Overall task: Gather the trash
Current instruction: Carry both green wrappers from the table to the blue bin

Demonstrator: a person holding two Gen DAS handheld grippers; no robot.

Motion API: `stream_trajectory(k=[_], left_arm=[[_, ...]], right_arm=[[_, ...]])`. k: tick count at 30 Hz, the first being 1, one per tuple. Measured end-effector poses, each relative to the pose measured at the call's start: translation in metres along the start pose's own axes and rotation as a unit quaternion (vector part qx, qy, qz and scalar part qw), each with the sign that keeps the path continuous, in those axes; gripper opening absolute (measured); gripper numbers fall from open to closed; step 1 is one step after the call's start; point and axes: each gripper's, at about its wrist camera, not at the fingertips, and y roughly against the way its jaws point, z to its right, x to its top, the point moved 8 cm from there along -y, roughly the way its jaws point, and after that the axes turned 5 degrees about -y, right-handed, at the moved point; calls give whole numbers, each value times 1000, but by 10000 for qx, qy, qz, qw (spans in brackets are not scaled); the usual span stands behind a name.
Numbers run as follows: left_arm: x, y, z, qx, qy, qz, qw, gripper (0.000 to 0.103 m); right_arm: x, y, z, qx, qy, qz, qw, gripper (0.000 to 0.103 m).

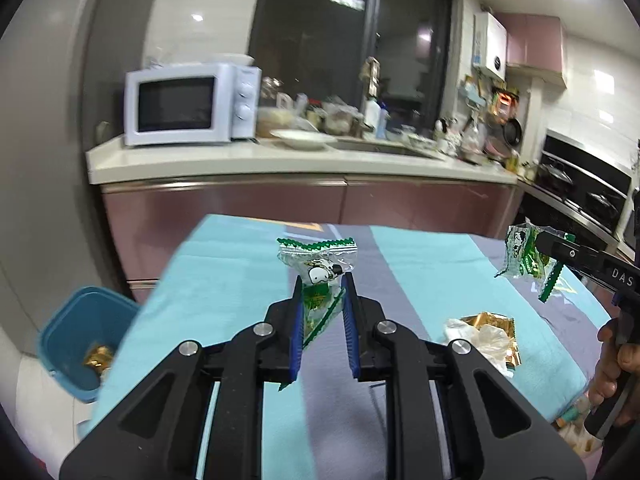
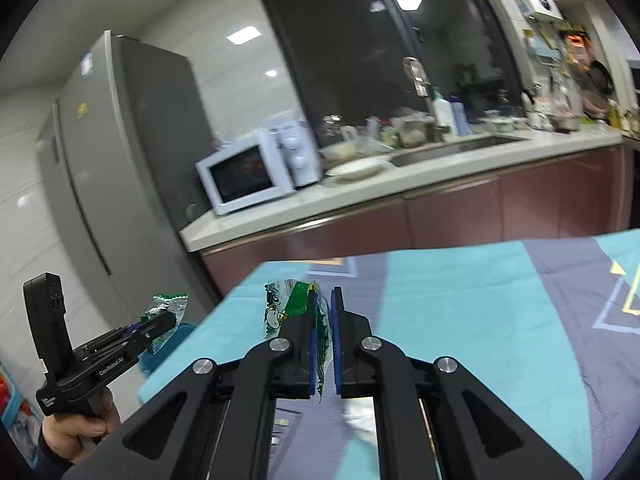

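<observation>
Kitchen bg: grey fridge [image 2: 120, 168], long counter w/ white microwave [image 1: 188, 104] and a white plate [image 1: 304, 138] beside the sink, all well back. Closer, the surface [image 1: 224, 276] under a teal/grey-purple cloth fills the lower half of both views. Off its left edge, on the floor, a blue bin [image 1: 80, 340] w/ a gold wrapper already inside. On the cloth at right in the left wrist view lies a crumpled gold wrapper [image 1: 494, 328] w/ a whitish clear plastic piece [image 1: 464, 330] touching it, well apart from either claw. Left claw [image 1: 322, 280] is narrow, blue pads pinching a clear green-edged snack wrapper [image 1: 318, 264]: lifted off the cloth, long axis roughly along the fingers, lower tail trapped between the pads, wide end w/ cartoon dog print sticking out past the tips, zigzag green seal at the far end running crosswise. Right claw [image 2: 323, 300] is nearly closed on a second green wrapper [image 2: 284, 308]: strip runs lengthwise between the pads, printed end juts out left of the tips, also clear of the cloth. Each claw shows in the other's cam, a hand [image 2: 76, 428] on the left grip.
</observation>
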Motion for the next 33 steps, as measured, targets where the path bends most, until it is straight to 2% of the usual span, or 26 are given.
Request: stream_trajectory(k=[10, 15, 21, 29, 33], left_arm=[[-5, 117, -66, 954, 179, 523, 9939, 18], [-16, 158, -103, 1409, 290, 564, 9880, 18], [-33, 199, -156, 2004, 457, 563, 9770, 18], [-55, 216, -226, 2499, 739, 385, 9647, 18], [-65, 199, -258, 2662, 837, 211, 9600, 18]], right_arm=[[-8, 4, -94, 870, 526, 11, 9948, 5], [-15, -1, -134, 1243, 728, -63, 9896, 5], [-27, -22, -176, 1544, 979, -259, 9828, 5], [-43, -68, -228, 1854, 1237, -629, 9728, 5], [-56, -96, -250, 1942, 1379, -864, 9674, 5]])
